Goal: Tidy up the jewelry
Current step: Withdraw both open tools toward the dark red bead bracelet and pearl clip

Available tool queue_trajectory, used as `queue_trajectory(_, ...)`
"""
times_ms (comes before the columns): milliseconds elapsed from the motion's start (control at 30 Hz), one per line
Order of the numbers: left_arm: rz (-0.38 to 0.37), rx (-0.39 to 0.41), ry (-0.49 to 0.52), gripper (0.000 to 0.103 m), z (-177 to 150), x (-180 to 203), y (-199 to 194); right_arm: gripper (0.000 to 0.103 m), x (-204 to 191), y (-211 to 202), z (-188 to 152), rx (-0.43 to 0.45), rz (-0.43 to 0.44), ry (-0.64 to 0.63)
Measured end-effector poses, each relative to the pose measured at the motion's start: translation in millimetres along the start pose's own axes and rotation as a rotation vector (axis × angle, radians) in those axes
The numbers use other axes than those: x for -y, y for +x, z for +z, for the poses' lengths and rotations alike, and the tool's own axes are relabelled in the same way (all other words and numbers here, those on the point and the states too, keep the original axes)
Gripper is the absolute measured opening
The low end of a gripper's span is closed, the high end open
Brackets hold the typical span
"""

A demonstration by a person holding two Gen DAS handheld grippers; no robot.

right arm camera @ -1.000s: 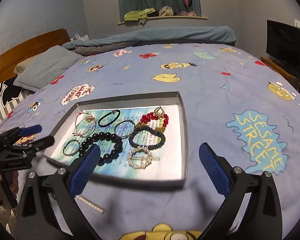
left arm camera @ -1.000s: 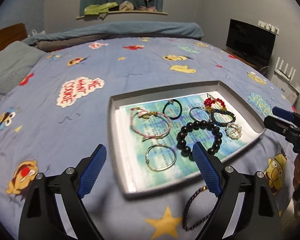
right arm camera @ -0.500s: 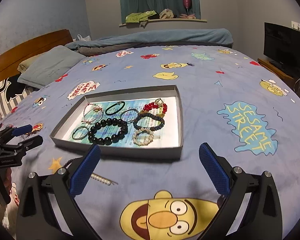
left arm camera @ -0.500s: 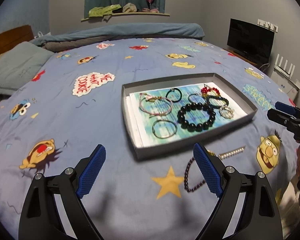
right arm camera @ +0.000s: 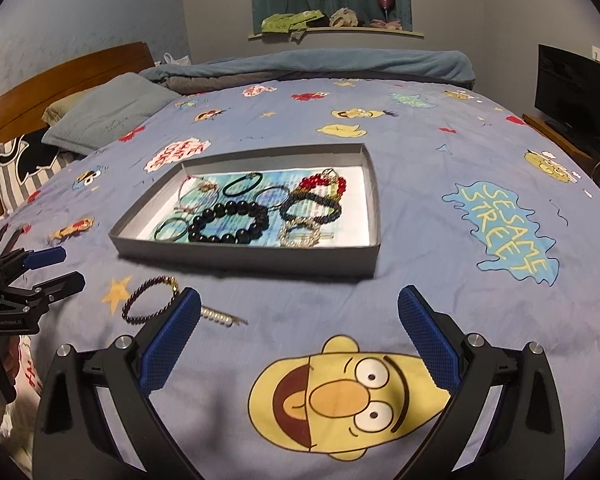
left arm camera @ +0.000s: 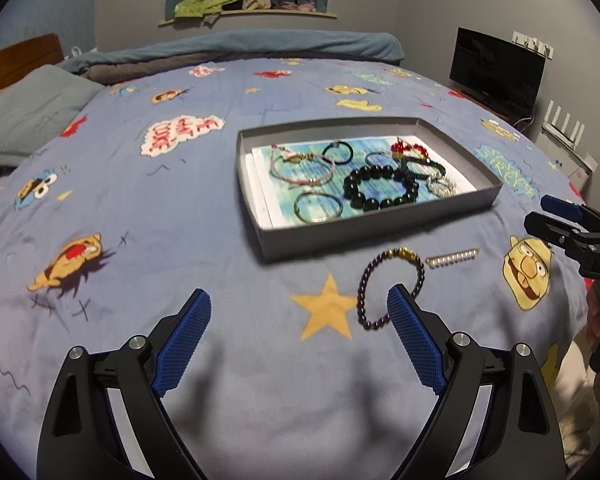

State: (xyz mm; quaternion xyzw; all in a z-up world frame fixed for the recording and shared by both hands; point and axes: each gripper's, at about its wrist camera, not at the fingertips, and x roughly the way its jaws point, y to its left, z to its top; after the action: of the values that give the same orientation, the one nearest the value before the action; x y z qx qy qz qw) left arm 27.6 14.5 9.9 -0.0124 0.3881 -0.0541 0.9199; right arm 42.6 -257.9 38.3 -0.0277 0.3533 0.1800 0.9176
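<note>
Your left gripper (left arm camera: 298, 314) and right gripper (right arm camera: 299, 314) both gape wide, empty. At one o'clock of the left lies a dark purple beaded bracelet (left arm camera: 388, 286) on the blue cartoon bedspread (left arm camera: 140, 216); just beyond, a pearl bar clip (left arm camera: 453, 257) runs three-to-nine. Further, the shallow grey cardboard tray (left arm camera: 380, 222) holds a black bead bracelet (left arm camera: 380, 188) among others.

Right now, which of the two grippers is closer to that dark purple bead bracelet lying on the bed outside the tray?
Left. The left gripper hangs open just short of the dark purple bracelet, one finger overlapping its loop in view. The right gripper is open further to the bracelet's right, over the yellow cartoon face.
</note>
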Motion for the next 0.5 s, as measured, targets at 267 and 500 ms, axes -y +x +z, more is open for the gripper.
queue_trajectory(267, -0.014, -0.035, 0.012, 0.09, -11, 9, 12, 0.098, -8, 8, -10, -0.03, 0.01, -0.03)
queue_trajectory(500, -0.03, -0.044, 0.024, 0.09, -14, 14, 19, 0.098, -18, 20, -14, -0.046, 0.013, -0.07)
